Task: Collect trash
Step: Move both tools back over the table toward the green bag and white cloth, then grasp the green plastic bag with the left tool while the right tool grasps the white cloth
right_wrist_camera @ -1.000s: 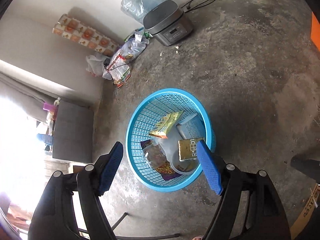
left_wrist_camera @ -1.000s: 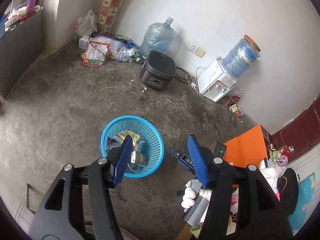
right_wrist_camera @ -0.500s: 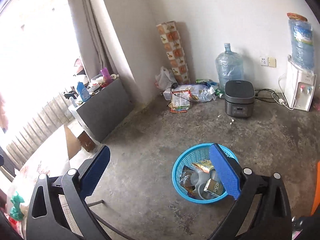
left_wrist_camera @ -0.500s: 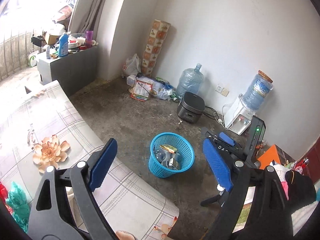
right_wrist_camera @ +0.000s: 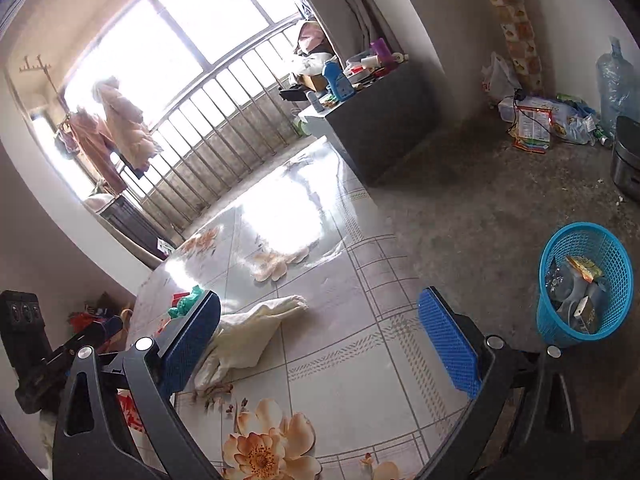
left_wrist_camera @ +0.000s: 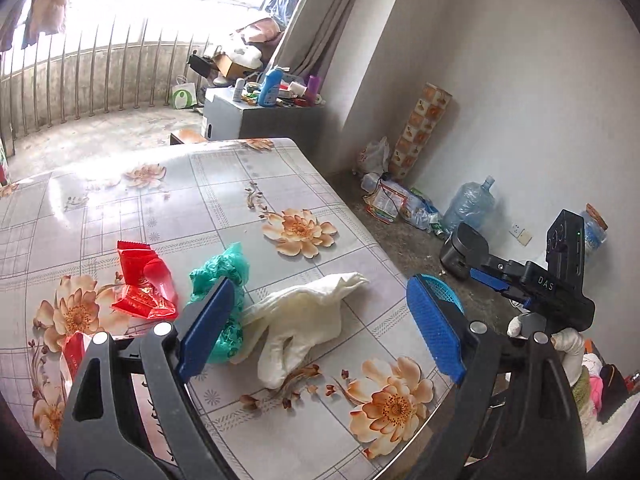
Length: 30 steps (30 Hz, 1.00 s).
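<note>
Trash is lying loose on the flowered tabletop (left_wrist_camera: pixel 120 200): a limp white glove (left_wrist_camera: pixel 304 316), a crumpled green plastic bag (left_wrist_camera: pixel 224 276) touching its cuff end, and red wrappers (left_wrist_camera: pixel 144 280) just beside the bag. The blue basket (right_wrist_camera: pixel 584 280) is standing on the floor off the tabletop's edge, already holding several pieces.

The left gripper (left_wrist_camera: pixel 320 328) is hovering over the glove with its jaws standing wide and nothing between the pads. The right gripper (right_wrist_camera: pixel 320 344) is also hanging over the tabletop, jaws spread wide and holding nothing, with the glove lying near its left pad.

All three kinds of trash are looking very light and soft. The glove is probably going to drape and sag when lifted, so pinching it at the bunched palm, where the material is lying thickest, is likely giving the surest hold; a single finger could slip out. The green bag is appearing slick and springy, so squeezing through its crumpled middle seems best. The red wrappers are looking thin and glossy, likely sliding on the smooth tabletop, so their raised creases seem the place to grip.
</note>
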Motion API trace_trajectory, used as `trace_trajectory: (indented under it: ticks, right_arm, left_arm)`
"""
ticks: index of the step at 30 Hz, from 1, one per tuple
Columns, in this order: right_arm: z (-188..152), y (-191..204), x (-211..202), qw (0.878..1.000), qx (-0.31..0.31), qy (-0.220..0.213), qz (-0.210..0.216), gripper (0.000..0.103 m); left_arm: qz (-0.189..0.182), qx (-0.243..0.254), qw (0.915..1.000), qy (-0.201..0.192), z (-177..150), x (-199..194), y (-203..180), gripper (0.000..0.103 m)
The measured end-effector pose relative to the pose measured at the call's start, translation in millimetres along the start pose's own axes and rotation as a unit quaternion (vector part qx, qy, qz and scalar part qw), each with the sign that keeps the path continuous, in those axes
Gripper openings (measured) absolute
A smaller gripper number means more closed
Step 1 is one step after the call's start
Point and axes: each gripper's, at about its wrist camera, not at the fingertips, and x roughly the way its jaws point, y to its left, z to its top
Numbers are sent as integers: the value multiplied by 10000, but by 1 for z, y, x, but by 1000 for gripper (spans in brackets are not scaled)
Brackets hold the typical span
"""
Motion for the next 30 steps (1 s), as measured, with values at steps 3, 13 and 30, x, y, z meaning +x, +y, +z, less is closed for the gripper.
trace_trajectory:
  ticks: [3, 13, 30]
  right_arm:
    - [-9, 15, 28, 9978, 248, 517, 338, 90]
    - [-25, 30, 108, 9847, 678, 1569, 340, 73]
    - [-22, 10, 119, 9790, 762, 1802, 574, 22]
  left_arm:
    - [356, -365, 9985, 209, -6, 12, 25, 81]
    - [1313, -606, 9859, 844, -15, 74, 57, 52]
    - [-8, -447, 9867, 1562, -39, 109, 7, 39]
